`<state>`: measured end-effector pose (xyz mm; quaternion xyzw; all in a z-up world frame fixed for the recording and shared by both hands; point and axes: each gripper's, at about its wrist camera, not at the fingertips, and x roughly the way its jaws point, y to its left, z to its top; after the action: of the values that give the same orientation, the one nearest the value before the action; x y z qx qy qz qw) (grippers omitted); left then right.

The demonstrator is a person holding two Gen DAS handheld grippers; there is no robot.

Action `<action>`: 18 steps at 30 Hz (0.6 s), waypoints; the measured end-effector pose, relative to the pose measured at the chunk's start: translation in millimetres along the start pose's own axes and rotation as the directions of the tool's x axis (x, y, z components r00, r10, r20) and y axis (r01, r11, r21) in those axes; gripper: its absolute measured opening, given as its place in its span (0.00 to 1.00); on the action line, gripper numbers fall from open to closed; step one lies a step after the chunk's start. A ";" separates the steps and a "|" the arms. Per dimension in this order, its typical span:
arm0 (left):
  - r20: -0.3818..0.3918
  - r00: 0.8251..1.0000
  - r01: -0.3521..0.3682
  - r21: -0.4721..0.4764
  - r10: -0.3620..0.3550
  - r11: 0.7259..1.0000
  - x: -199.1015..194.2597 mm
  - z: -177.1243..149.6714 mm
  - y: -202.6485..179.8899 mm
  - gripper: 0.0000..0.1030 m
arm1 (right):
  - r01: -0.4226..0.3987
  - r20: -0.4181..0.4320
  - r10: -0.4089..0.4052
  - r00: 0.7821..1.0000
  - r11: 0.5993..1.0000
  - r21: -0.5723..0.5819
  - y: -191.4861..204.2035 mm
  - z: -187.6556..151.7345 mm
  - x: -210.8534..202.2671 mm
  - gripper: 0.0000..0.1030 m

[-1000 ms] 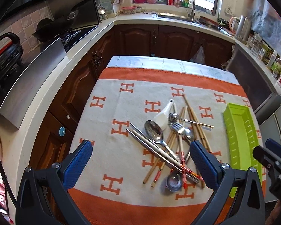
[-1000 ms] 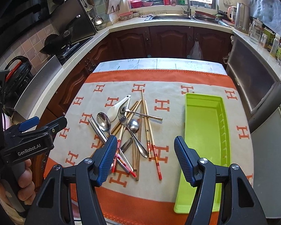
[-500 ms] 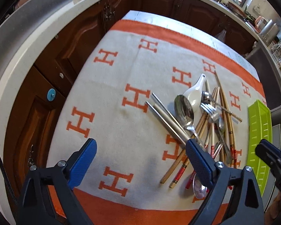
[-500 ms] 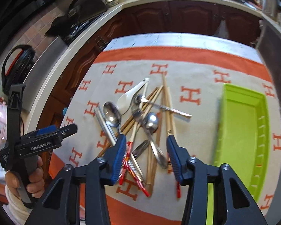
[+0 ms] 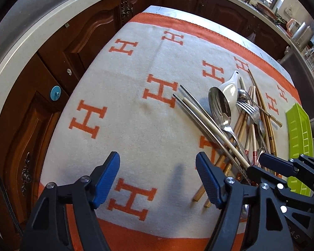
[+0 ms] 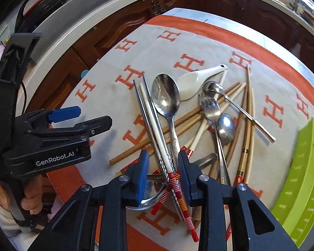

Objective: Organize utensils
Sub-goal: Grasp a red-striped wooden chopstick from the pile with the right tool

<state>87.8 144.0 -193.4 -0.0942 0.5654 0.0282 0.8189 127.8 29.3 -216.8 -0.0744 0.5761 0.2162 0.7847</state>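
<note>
Here, my left gripper (image 5: 157, 179) gapes over bare woven cloth (image 5: 136, 96), its jaws just narrowing. My right gripper (image 6: 162, 173), closing, straddles slim metal and striped chopsticks (image 6: 157, 138) lying lengthwise away from me, beside the ribbed green tray (image 6: 303, 177).

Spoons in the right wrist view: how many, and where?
5. White ceramic spoon at the pile's far side; large metal spoon beside it; small long-handled spoon; medium metal spoon mid-pile; spoon bowl under the right hand-held gripper. More may be hidden.
</note>
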 end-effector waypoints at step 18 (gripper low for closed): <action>-0.060 0.997 0.042 0.011 -0.041 0.999 7.9 -5.5 -2.1 0.71 | -0.017 0.028 0.020 0.999 0.996 -0.085 8.6 -6.2 -6.9 0.05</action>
<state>85.9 140.5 -202.5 -0.1018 0.5877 0.0050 0.8026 117.0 33.0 -211.2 -0.0992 0.5559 0.2486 0.7869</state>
